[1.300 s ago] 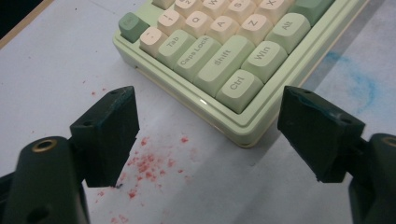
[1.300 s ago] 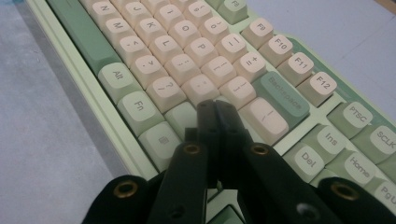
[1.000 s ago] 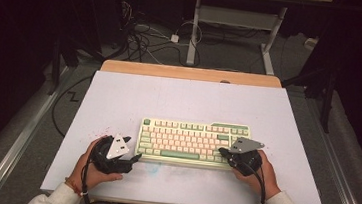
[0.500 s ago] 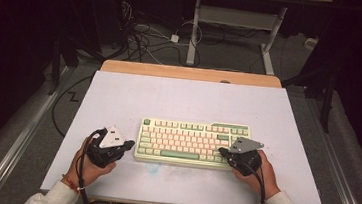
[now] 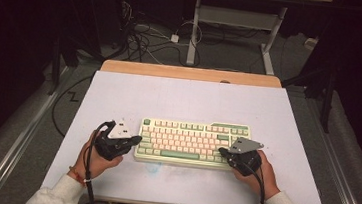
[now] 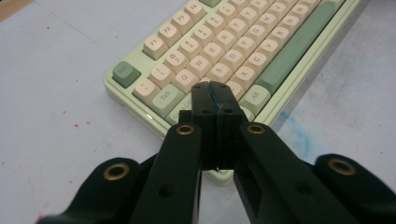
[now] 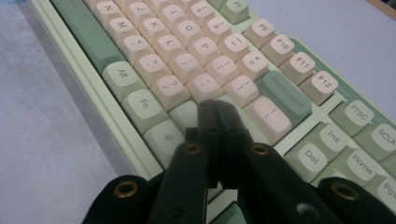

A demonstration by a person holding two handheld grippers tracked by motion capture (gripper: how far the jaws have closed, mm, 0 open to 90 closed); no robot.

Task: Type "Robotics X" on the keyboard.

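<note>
A pale green keyboard point(image 5: 192, 143) with cream keys lies near the front of the white table point(image 5: 184, 97). My left gripper point(image 5: 137, 139) is at its left end, held in a hand. In the left gripper view its jaws are pressed together with nothing between them, and the left gripper point(image 6: 215, 91) has its tips over the keyboard point(image 6: 243, 42) near the Caps key. My right gripper point(image 5: 222, 150) sits at the keyboard's right end. It is shut too, and the right gripper point(image 7: 215, 107) hangs over the keyboard point(image 7: 187, 46) near the lower right keys.
A blue smudge point(image 5: 155, 169) marks the table just in front of the keyboard. A wooden strip point(image 5: 191, 74) runs along the table's far edge. Behind it, cables point(image 5: 150, 39) and a metal desk frame point(image 5: 193, 38) stand on the dark floor.
The left gripper's jaws have gone from open to shut, and that hand has lifted a little and shifted away from the person at the keyboard's left end. The right hand has stayed still.
</note>
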